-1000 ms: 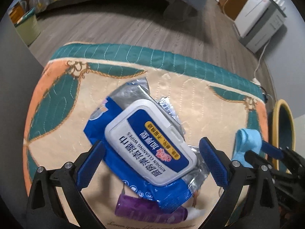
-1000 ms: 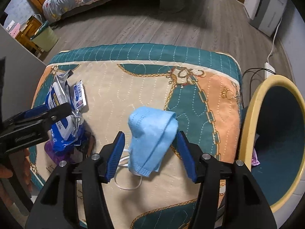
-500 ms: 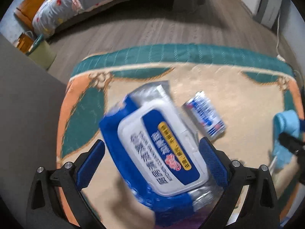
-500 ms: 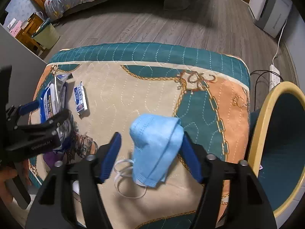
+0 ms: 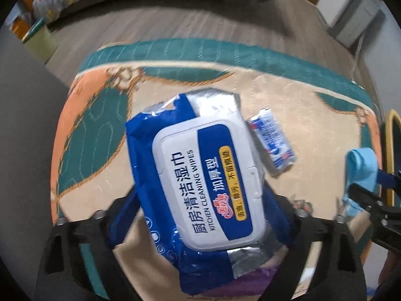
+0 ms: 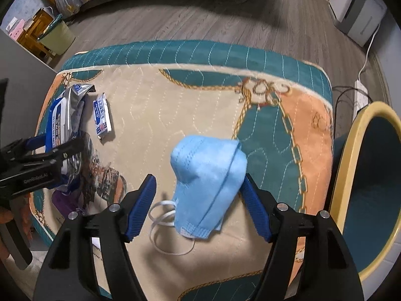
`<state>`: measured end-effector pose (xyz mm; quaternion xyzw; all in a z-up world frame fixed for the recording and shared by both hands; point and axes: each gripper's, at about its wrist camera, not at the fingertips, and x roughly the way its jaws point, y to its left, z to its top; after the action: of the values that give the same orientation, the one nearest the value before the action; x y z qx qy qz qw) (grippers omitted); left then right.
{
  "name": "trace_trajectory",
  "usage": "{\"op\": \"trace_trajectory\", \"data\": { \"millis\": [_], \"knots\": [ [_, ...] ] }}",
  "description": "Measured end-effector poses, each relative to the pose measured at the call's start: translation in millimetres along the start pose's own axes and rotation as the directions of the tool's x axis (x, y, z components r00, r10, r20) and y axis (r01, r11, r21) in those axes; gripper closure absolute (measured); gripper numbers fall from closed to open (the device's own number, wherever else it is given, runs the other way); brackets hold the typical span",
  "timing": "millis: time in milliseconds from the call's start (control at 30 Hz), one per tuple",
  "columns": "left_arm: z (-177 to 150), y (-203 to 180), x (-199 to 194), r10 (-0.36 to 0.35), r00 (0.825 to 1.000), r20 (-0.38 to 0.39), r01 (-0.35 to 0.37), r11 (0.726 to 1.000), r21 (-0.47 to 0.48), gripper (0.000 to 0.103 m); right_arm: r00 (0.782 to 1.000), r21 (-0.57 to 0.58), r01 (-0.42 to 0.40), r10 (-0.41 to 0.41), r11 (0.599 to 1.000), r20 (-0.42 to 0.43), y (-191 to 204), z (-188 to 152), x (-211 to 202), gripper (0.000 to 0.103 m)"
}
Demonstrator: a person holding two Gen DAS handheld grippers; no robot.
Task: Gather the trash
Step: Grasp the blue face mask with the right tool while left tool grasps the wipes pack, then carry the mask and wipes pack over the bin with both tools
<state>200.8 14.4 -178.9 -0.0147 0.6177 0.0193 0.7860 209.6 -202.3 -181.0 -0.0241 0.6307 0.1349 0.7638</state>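
Observation:
A blue and white pack of kitchen wipes (image 5: 208,183) lies on a quilted teal, beige and orange cushion (image 5: 95,125). My left gripper (image 5: 203,200) straddles it with jaws closing, and the pads press its crumpled sides. From the right wrist view the pack (image 6: 59,123) sits between the left gripper's fingers (image 6: 37,141). A light blue face mask (image 6: 208,175) with white ear loops (image 6: 163,218) lies between the fingers of my open right gripper (image 6: 198,188). The right pad touches its edge and the left pad stands apart.
A small foil sachet (image 5: 273,143) lies right of the pack, and a purple wrapper (image 5: 250,283) is under its near end. A yellow-rimmed bin (image 6: 345,163) stands beside the cushion's right edge, with a power strip and cables (image 6: 361,92) behind. Wood floor and a bed lie beyond.
The left gripper has come down around the wipes pack and its jaws have narrowed onto it; the sachet now shows beside the pack. The right gripper's jaws have widened around the mask.

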Motion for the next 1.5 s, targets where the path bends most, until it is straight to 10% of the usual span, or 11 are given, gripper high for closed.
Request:
{"op": "trace_trajectory", "data": {
  "millis": [233,767,1200,1500],
  "knots": [
    [-1,-6,-16,0.037,0.998,0.054,-0.039,0.998,0.051,0.03,1.0,0.053,-0.005,0.004,0.999,0.017,-10,-1,-9,0.075],
    [1,-80,-98,-0.07,0.949,0.307,-0.006,0.971,0.238,0.032,0.974,0.161,-0.041,0.003,0.986,0.227,-63,-13,-100,0.078],
    [-40,-195,-119,-0.259,0.91,0.323,0.061,0.856,0.513,0.031,0.942,0.409,0.059,-0.187,0.91,0.28,-190,-67,-154,0.078],
    [-50,-270,-103,-0.355,0.901,0.248,0.131,0.77,0.625,0.03,0.959,0.583,0.064,-0.212,0.81,0.189,-264,-106,-125,0.078]
  ]
}}
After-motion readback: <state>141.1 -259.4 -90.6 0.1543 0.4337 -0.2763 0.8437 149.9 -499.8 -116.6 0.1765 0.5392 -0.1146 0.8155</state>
